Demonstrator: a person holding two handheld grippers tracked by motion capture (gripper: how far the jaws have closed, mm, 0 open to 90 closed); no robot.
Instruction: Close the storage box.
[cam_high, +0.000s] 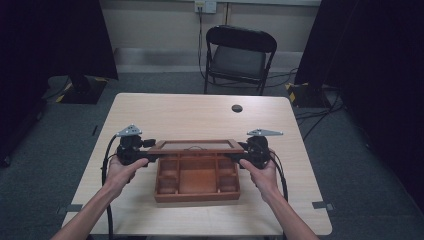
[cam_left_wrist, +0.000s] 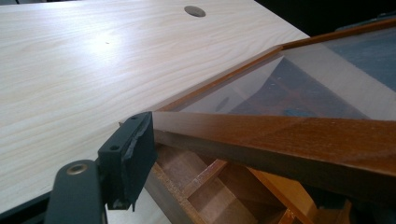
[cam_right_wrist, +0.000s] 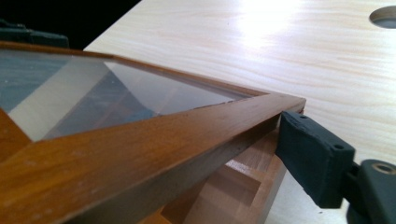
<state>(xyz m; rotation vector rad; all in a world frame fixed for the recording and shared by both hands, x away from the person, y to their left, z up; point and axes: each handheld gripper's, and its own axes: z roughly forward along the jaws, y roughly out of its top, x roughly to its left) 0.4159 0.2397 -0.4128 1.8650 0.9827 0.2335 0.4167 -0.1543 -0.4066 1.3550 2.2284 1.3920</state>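
1. A brown wooden box (cam_high: 197, 186) with open compartments sits at the bench's (cam_high: 165, 112) near middle.
2. Its glass-paned lid (cam_high: 195, 146) stands tilted up.
3. The left claw (cam_high: 150, 156) and right claw (cam_high: 239, 156) each clamp a lid end.

text: none legible | labels: none | brands: none | numbers: none | checked: wooden box (cam_high: 197, 182), its glass lid (cam_left_wrist: 299, 88), bench (cam_high: 200, 117), wall outlet (cam_high: 205, 6) too small to read

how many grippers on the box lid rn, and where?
2. The left gripper is at the left end of the glass-paned lid, the right gripper at its right end. The lid is tilted up over the wooden box. Whether the jaws are clamped is unclear.
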